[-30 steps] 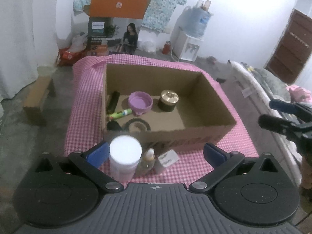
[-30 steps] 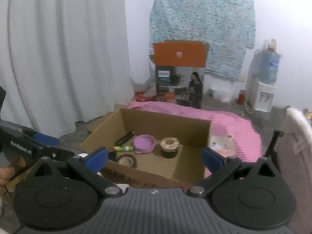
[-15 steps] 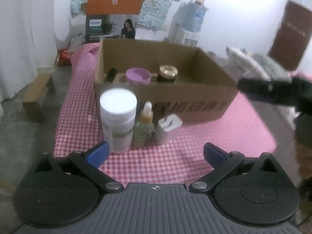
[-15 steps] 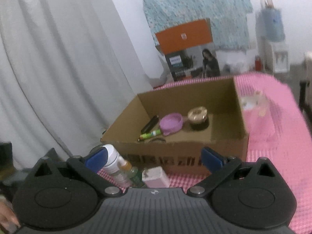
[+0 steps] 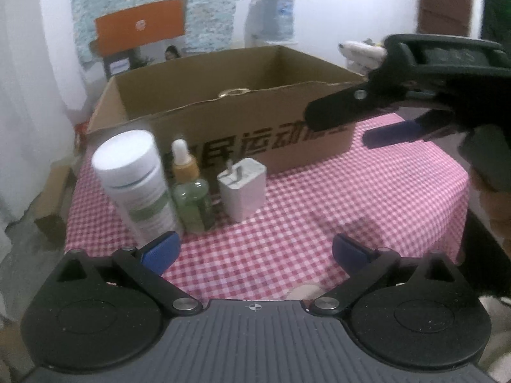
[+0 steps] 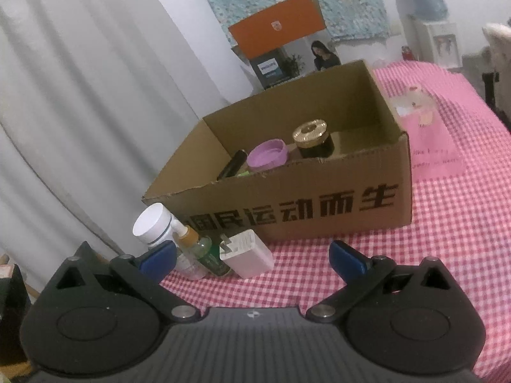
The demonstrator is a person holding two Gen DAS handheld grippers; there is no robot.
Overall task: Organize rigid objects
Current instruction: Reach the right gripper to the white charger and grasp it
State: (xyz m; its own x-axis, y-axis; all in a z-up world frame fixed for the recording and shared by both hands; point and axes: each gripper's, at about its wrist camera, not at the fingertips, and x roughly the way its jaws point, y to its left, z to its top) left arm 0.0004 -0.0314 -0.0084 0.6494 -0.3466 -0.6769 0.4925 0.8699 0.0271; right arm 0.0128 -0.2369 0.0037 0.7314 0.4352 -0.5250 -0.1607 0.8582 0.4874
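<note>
Both grippers hover low over the near edge of the bench, covered in red-white checked cloth. Left gripper: fingers spread wide, nothing between them. Right gripper: fingers also wide apart, empty; in the left wrist view it shows at right, above the cloth, held by a hand.

3 things stand in a row on the cloth just in front of the cardboard box, toward its left end: white-capped pill bottle at left, green dropper bottle in the middle touching or just beside it, white plug adapter at right with prongs up. All upright. The left gripper's left finger sits just near of the pill bottle; in the right wrist view the right gripper's left finger overlaps the bottle's lower part, contact cannot be told.

Inside the box: purple lid, dark jar with gold cap right of it, a black stick-shaped item at left, a green thing mostly hidden by the near wall. Box front carries black Chinese print.
</note>
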